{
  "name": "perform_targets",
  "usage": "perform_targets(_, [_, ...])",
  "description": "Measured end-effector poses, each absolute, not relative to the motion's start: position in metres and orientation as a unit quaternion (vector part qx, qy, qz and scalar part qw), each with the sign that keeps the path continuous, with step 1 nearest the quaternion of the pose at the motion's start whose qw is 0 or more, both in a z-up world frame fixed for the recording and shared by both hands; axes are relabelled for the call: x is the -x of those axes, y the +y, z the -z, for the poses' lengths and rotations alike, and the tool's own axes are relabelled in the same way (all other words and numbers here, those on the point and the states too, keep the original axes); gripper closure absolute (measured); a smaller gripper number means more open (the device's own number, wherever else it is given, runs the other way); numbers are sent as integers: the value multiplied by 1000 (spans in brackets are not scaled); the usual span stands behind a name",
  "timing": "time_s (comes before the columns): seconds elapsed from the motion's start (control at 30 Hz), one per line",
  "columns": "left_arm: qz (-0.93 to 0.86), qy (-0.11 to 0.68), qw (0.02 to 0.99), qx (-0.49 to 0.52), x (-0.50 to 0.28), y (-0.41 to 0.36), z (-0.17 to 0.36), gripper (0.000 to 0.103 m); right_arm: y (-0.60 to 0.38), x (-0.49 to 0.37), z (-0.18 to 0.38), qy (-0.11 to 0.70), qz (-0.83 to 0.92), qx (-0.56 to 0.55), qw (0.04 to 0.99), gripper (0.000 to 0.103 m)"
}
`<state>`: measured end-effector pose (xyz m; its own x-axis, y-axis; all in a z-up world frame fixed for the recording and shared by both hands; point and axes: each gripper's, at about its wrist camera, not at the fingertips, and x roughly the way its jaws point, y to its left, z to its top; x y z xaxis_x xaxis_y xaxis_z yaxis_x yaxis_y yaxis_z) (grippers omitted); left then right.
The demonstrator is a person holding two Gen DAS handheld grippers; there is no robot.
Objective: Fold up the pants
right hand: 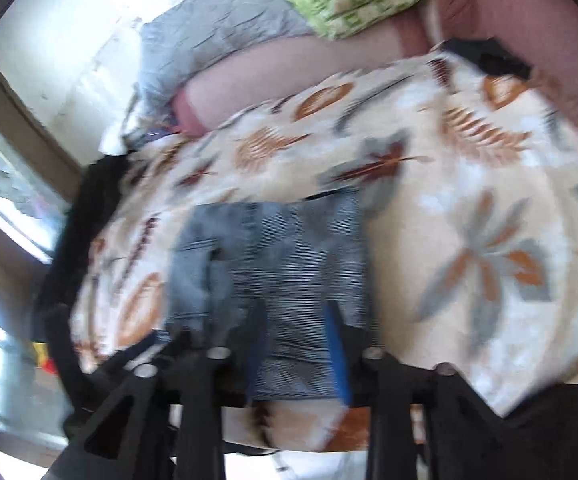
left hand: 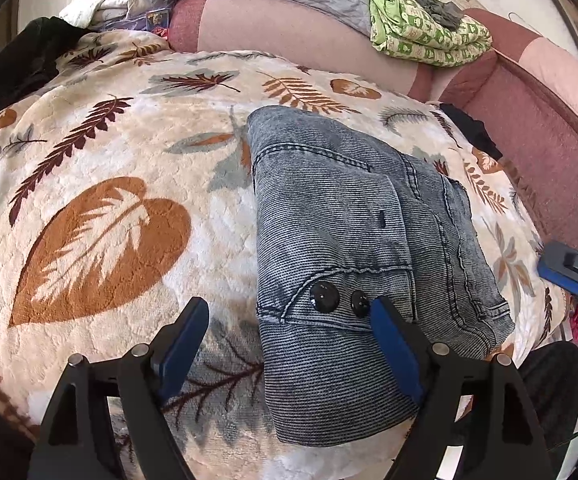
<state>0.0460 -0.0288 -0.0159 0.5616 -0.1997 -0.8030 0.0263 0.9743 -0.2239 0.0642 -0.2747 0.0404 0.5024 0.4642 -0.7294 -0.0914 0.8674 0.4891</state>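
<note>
folded blue-grey pants (left hand: 353, 248) lie on the leaf-print blanket (left hand: 101, 216); left gripper (left hand: 289, 320) gapes wide and empty, right gripper (right hand: 301, 320) partly open above them, holding nothing.

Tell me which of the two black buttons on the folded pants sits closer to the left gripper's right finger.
The smaller button, right beside the blue finger pad. The larger button lies further left on the pants.

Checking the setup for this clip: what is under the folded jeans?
The jeans lie on a leaf-print blanket, visible all around them. Anything directly beneath is covered.
</note>
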Motion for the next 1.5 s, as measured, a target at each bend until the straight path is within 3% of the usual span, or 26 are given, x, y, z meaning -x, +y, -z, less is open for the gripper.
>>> perform_targets(0.1, [64, 468, 877, 93, -46, -29, 14, 19, -259, -82, 19, 554, -149, -167, 802, 64])
perform_targets(0.13, [67, 472, 874, 92, -46, -29, 11, 19, -262, -79, 29, 542, -161, -172, 806, 64])
perform_targets(0.33, [61, 427, 899, 76, -42, -29, -22, 19, -265, -79, -10, 532, -158, -140, 820, 64])
perform_targets(0.43, [53, 480, 876, 3, -52, -50, 8, 19, -266, -98, -39, 499, -172, -156, 835, 64])
perform_targets(0.5, [46, 461, 886, 6, -47, -50, 13, 19, -263, -117, -52, 483, -197, -176, 835, 63])
perform_targets(0.57, [47, 466, 883, 17, -48, -47, 13, 19, -254, -145, -55, 479, -216, -197, 828, 63])
perform_targets(0.67, [49, 466, 883, 9, -49, -47, 13, 19, -245, -187, -27, 509, -251, -245, 786, 55])
perform_targets(0.7, [49, 464, 884, 5, -48, -48, 12, 19, -244, -202, -4, 536, -222, -227, 783, 58])
perform_targets(0.73, [51, 463, 885, 3, -48, -50, 12, 19, -246, -209, 14, 545, -217, -235, 775, 69])
perform_targets(0.77, [46, 462, 886, 1, -48, -51, 13, 19, -253, -211, 25, 542, -208, -256, 773, 96])
perform_targets(0.8, [47, 462, 886, 1, -49, -51, 12, 19, -258, -211, 28, 541, -199, -270, 771, 103])
perform_targets(0.83, [48, 462, 885, 1, -49, -51, 12, 19, -261, -208, 26, 542, -201, -285, 765, 103])
perform_targets(0.93, [55, 462, 885, 20, -48, -46, 11, 18, -264, -185, 2, 532, -199, -259, 781, 90])
perform_targets(1.0, [57, 466, 882, 35, -48, -42, 12, 18, -270, -164, -13, 518, -205, -243, 794, 65])
perform_targets(1.1, [54, 465, 883, 36, -48, -44, 14, 18, -273, -142, -12, 517, -207, -226, 800, 38])
perform_targets(1.17, [54, 466, 882, 34, -48, -45, 14, 18, -264, -142, 22, 565, -184, -161, 788, 36])
perform_targets(1.4, [51, 469, 881, 32, -46, -44, 12, 17, -269, -98, -28, 509, -198, -160, 822, 37])
perform_targets(1.5, [52, 470, 880, 40, -46, -43, 14, 16, -264, -82, 6, 555, -196, -149, 795, 36])
